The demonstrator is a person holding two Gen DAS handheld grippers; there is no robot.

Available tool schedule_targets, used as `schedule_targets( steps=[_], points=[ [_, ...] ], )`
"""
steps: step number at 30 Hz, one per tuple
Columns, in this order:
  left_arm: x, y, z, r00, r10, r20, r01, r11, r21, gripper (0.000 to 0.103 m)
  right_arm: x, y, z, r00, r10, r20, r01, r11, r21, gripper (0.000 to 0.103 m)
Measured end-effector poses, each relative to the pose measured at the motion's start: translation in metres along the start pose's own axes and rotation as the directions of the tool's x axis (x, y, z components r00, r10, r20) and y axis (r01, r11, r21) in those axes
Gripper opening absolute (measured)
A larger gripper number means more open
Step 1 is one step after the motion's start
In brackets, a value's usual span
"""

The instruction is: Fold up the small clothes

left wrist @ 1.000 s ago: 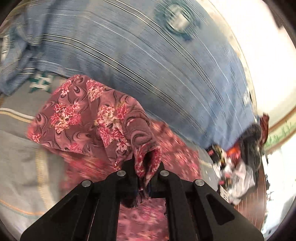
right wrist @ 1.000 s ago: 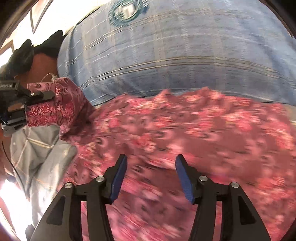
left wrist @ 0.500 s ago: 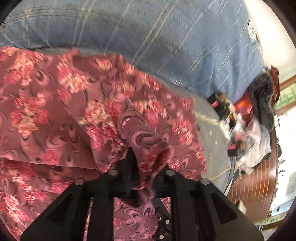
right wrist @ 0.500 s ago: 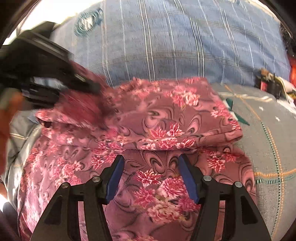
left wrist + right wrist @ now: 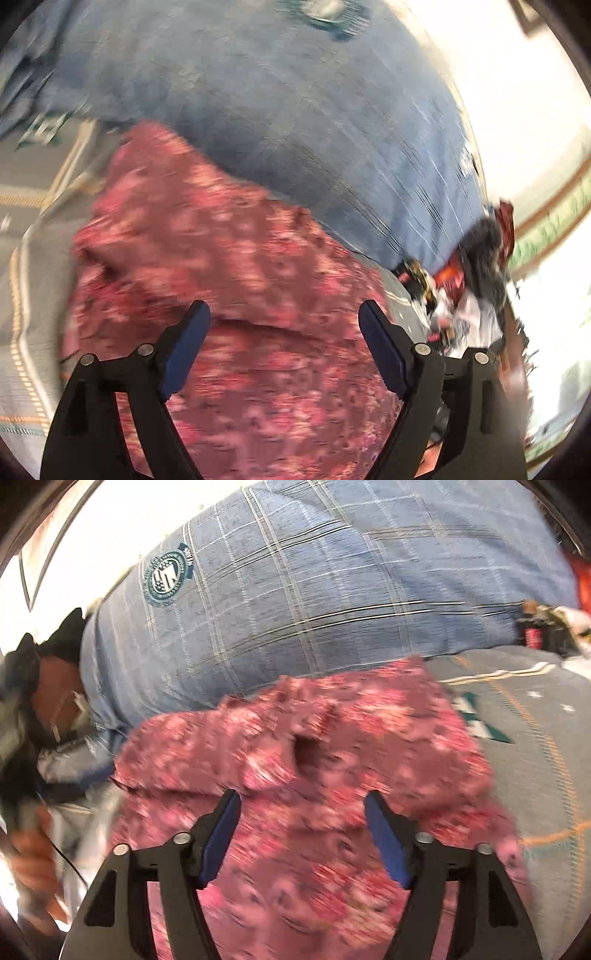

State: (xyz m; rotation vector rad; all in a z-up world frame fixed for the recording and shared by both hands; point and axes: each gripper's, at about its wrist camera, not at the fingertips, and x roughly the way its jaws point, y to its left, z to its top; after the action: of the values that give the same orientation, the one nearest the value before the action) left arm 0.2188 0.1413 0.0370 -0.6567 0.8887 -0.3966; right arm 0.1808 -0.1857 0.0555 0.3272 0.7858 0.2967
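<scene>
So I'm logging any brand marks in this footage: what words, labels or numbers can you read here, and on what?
Round teal badge on the blue checked cloth, right wrist view: a large "N" at its centre; the ring lettering and the small tab beside it are too small to read.
The same badge in the left wrist view: blurred, unreadable.
Floral garment: no text.
Clutter at the bed's edge: too blurred to read.
</scene>
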Motion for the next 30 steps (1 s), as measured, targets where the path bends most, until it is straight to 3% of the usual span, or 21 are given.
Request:
schedule_targets(
  steps=[3, 5, 6, 7, 8, 9, 11, 14, 16, 19, 21, 22, 23, 24, 27, 29, 30],
  points=[
    [0.009, 0.034, 0.000, 0.999, -0.034, -0.015, 0.032, 0.994, -0.102, 0.083, 0.027, 0.003, 0.012, 0.999, 0.030, -0.039, -0.027, 0.997, 0.072, 0.074],
    [0.017, 0.046, 0.003, 0.999, -0.022, -0.040, 0.016, 0.990, -0.140, 0.083, 0.043, 0.005, 0.015, 0.997, 0.046, -0.056, -0.039, 0.991, 0.126, 0.074],
    [0.019, 0.049, 0.004, 0.999, -0.008, -0.044, 0.001, 0.989, -0.148, 0.083, 0.051, 0.005, 0.018, 0.996, 0.064, -0.059, -0.054, 0.986, 0.157, 0.065],
    [0.019, 0.052, 0.005, 0.999, 0.003, -0.045, -0.010, 0.988, -0.156, 0.083, 0.057, 0.004, 0.018, 0.992, 0.109, -0.059, -0.097, 0.978, 0.186, 0.029],
    [0.019, 0.056, 0.005, 0.999, 0.005, -0.047, -0.013, 0.985, -0.171, 0.083, 0.062, 0.002, 0.023, 0.988, 0.141, -0.069, -0.124, 0.970, 0.209, 0.009],
    [0.016, 0.063, 0.004, 0.999, -0.003, -0.047, -0.006, 0.983, -0.185, 0.083, 0.060, -0.001, 0.030, 0.984, 0.171, -0.056, -0.154, 0.959, 0.236, 0.012],
    [0.014, 0.069, 0.005, 0.999, -0.008, -0.042, -0.001, 0.978, -0.209, 0.083, 0.035, -0.008, 0.045, 0.969, 0.236, 0.071, -0.246, 0.935, 0.255, 0.011],
    [0.012, 0.074, 0.008, 1.000, -0.001, -0.031, -0.007, 0.973, -0.230, 0.083, 0.004, -0.036, 0.058, 0.963, 0.199, 0.183, -0.245, 0.927, 0.282, 0.011],
    [0.016, 0.073, 0.009, 0.999, 0.012, -0.031, -0.019, 0.971, -0.238, 0.083, 0.001, -0.061, 0.059, 0.976, 0.130, 0.172, -0.180, 0.931, 0.316, 0.011],
    [0.024, 0.075, 0.010, 0.999, 0.027, -0.025, -0.032, 0.968, -0.250, 0.078, 0.013, -0.091, 0.048, 0.995, 0.065, 0.079, -0.091, 0.919, 0.385, 0.011],
    [0.023, 0.072, 0.011, 0.998, 0.061, 0.002, -0.059, 0.973, -0.225, 0.052, 0.017, -0.093, 0.046, 0.997, 0.060, 0.054, -0.076, 0.921, 0.383, 0.011],
    [0.022, 0.069, 0.012, 0.997, 0.077, 0.014, -0.072, 0.975, -0.212, 0.032, 0.013, -0.090, 0.046, 0.994, 0.078, 0.072, -0.099, 0.920, 0.380, 0.011],
    [0.019, 0.068, 0.012, 0.996, 0.091, 0.026, -0.084, 0.976, -0.202, 0.027, 0.009, -0.085, 0.049, 0.988, 0.114, 0.105, -0.146, 0.913, 0.380, 0.011],
    [0.015, 0.067, 0.012, 0.994, 0.100, 0.045, -0.089, 0.976, -0.198, 0.027, 0.001, -0.082, 0.053, 0.973, 0.164, 0.160, -0.215, 0.897, 0.386, 0.011],
    [0.009, 0.077, 0.010, 0.993, 0.107, 0.050, -0.093, 0.968, -0.233, 0.027, -0.012, -0.084, 0.053, 0.955, 0.200, 0.219, -0.274, 0.874, 0.401, 0.011],
    [0.010, 0.085, 0.010, 0.995, 0.097, 0.025, -0.086, 0.959, -0.268, 0.026, -0.005, -0.090, 0.048, 0.970, 0.179, 0.164, -0.233, 0.877, 0.420, 0.011],
    [0.012, 0.087, 0.010, 0.995, 0.096, 0.013, -0.088, 0.957, -0.276, 0.027, 0.004, -0.094, 0.042, 0.987, 0.133, 0.092, -0.159, 0.896, 0.415, 0.011]
  ],
)
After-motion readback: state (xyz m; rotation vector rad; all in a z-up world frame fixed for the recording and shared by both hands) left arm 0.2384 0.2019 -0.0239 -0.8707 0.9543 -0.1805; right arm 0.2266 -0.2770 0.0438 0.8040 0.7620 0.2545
